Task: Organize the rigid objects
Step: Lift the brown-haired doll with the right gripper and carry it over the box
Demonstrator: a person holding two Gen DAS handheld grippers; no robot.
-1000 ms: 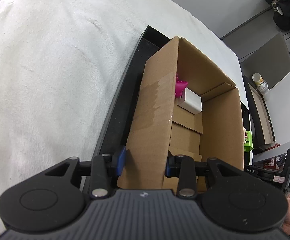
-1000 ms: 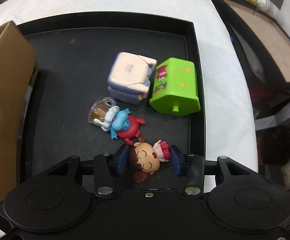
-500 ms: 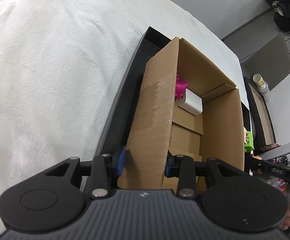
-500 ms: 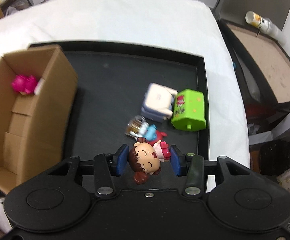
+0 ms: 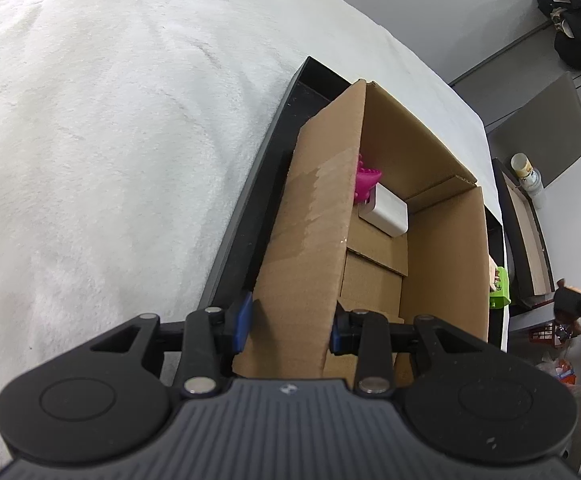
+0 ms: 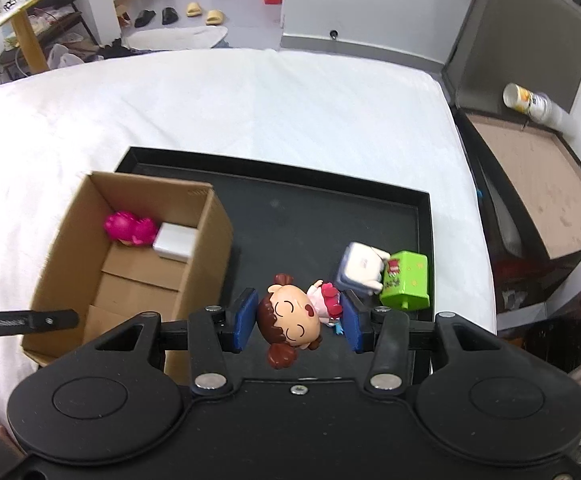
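Two blue pads of the right gripper point(image 6: 298, 325) squeeze a small doll point(image 6: 292, 320), so its jaws are clenched on the toy. The doll lies sideways between the pads. Its long way runs across from pad to pad, with the big brown-haired head by the left pad and the pink dress and feet pointing at the right pad. Its face looks up at the camera. The doll hangs in the air above the black tray point(image 6: 424, 220), between the cardboard box point(image 6: 206, 256) and the other toys. The left gripper point(image 5: 290, 326) has its jaws clamped on the near wall of the box point(image 5: 314, 240), one pad outside and one inside. A pink toy point(image 6: 130, 229) and a white block point(image 6: 174, 241) sit in the far end of the box. A pale case point(image 6: 360, 266) and a green toy house point(image 6: 406, 280) lie side by side on the tray, which rests on a white bed point(image 6: 250, 104).
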